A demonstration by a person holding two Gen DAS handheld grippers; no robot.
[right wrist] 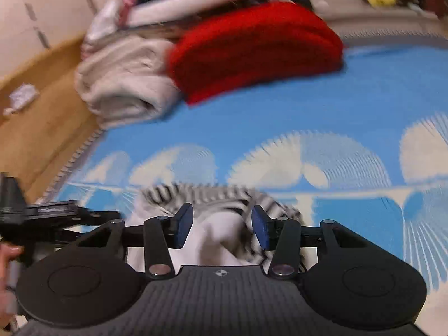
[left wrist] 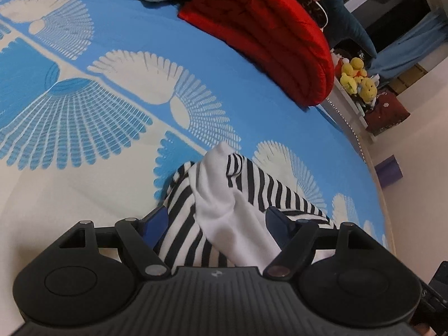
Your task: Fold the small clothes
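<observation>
My left gripper (left wrist: 215,221) stands wide, its blue pads (left wrist: 156,219) on either side of the striped sock (left wrist: 252,184) and the white sock (left wrist: 221,196) without pressing them. The two socks lie bunched together on the blue bedsheet (left wrist: 140,28), close under the gripper. The white sock's long axis runs from my gripper body away and slightly left, its rounded end pointing up the bed toward the red blanket (left wrist: 268,42). The striped sock crosses beneath it, one end spreading right, the other coming down toward me on the left.

My right gripper (right wrist: 221,224) is also spread, its pads (right wrist: 183,224) flanking the same heap (right wrist: 212,198); the view is blurred, so I cannot tell whether they touch the cloth. A grey blanket (right wrist: 126,84) lies beside the red one.
</observation>
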